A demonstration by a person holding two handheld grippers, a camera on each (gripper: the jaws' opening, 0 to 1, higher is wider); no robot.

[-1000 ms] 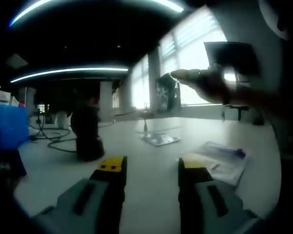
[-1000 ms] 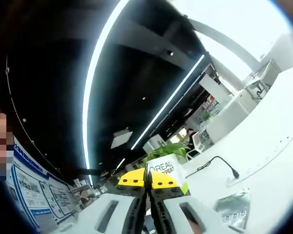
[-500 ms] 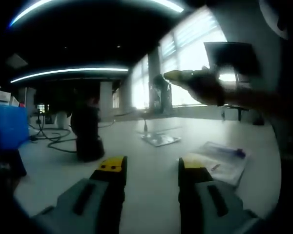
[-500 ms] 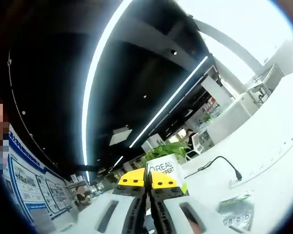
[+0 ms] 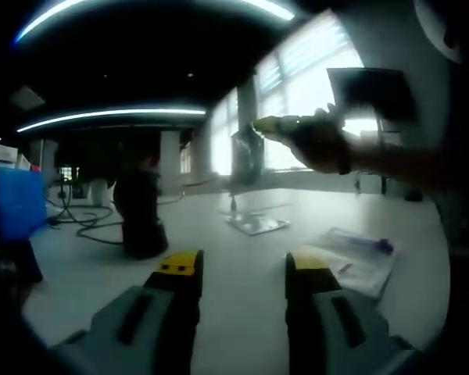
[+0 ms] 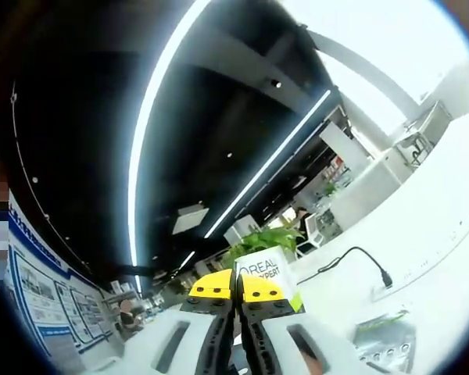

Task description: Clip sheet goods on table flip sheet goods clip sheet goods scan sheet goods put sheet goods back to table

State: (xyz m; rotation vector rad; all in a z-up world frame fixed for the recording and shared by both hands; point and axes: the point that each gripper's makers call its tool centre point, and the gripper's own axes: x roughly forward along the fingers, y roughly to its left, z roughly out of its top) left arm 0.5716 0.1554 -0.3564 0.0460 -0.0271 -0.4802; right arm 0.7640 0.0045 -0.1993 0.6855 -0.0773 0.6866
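Observation:
In the right gripper view my right gripper (image 6: 236, 286) is shut on a white and green sheet pack (image 6: 264, 273) printed with "OREAL EXPERT", held up in the air. The left gripper view shows that gripper (image 5: 270, 125) coming in from the upper right with the sheet pack (image 5: 246, 155) hanging dark against the windows. My left gripper (image 5: 242, 266) hovers low over the white table (image 5: 242, 242), open, nothing between its yellow tips. A silvery sheet pack (image 5: 255, 223) lies flat ahead of it, and a blue and white pack (image 5: 359, 256) lies to its right.
A black scanner stand (image 5: 141, 215) rises on the table to the left, with cables (image 5: 82, 223) behind it and a blue box (image 5: 16, 203) at the far left. Below my right gripper lie a power strip with cable (image 6: 363, 262) and a silvery pack (image 6: 383, 344).
The right gripper has carried its sheet pack to the left across the left gripper view. The left gripper has stayed still and open.

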